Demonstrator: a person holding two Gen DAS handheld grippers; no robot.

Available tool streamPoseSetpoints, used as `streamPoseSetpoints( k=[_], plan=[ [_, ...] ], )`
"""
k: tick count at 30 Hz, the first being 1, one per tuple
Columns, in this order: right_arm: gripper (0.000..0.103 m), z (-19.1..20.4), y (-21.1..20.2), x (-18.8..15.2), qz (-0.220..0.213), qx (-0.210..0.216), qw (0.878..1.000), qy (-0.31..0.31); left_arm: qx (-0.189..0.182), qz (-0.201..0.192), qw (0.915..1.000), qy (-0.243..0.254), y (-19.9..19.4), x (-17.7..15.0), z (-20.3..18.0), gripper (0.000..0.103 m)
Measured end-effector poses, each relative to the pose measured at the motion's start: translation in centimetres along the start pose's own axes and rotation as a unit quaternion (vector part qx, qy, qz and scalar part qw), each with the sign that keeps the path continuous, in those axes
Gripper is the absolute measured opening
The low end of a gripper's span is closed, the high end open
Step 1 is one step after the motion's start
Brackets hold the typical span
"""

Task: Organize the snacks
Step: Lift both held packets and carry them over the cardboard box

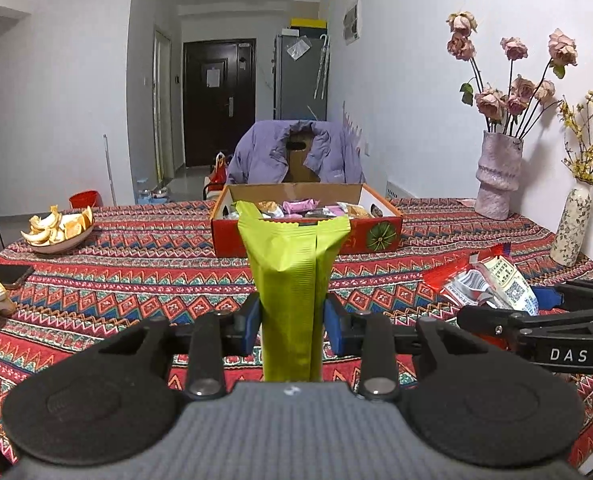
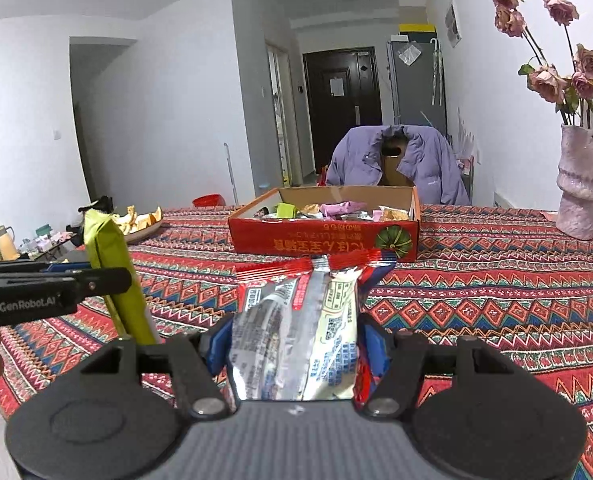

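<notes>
Right now the left gripper point(image 1: 292, 322) clamps a tall lime-green foil snack packet point(image 1: 292, 280), the right gripper point(image 2: 294, 346) a red-and-silver crinkled snack bag point(image 2: 296, 332), both above the patterned tablecloth point(image 1: 136, 280), short of the open red cardboard box point(image 1: 308, 236) of snacks.

A box point(image 1: 306, 232) sits on the tabletop point(image 1: 156, 264) at twelve o'clock, with small snacks point(image 1: 296, 206) inside it. Behind it stands a chair point(image 1: 296, 152) with a jacket over it. A plate of peels point(image 1: 58, 230) lies at ten o'clock, a phone point(image 1: 6, 274) nearer (by the tabletop's left edge). Two vases point(image 1: 498, 174) stand at two o'clock against the wall.
</notes>
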State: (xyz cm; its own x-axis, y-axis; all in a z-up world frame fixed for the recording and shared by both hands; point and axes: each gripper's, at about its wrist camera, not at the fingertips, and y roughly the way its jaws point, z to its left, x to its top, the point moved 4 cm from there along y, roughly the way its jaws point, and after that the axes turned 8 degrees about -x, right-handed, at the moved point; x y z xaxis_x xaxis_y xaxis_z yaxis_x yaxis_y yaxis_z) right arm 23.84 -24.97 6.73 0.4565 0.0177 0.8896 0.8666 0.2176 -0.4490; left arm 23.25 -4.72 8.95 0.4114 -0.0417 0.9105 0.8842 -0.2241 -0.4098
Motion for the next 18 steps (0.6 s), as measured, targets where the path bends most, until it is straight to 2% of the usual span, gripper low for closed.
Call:
streamPoseSetpoints(
  k=[8, 18],
  plan=[
    [0.064, 0.1, -0.4, 0.3, -0.005, 0.001, 1.000, 0.000, 0.001, -0.003, 1.0000, -0.002, -0.1, 0.2, 0.2, 0.034],
    [0.064, -0.2, 2.2, 2.2, -0.001, 0.003, 1.000, -0.002, -0.010, 0.020, 0.9995, -0.023, 2.8, 1.4, 1.8, 0.034]
  ],
)
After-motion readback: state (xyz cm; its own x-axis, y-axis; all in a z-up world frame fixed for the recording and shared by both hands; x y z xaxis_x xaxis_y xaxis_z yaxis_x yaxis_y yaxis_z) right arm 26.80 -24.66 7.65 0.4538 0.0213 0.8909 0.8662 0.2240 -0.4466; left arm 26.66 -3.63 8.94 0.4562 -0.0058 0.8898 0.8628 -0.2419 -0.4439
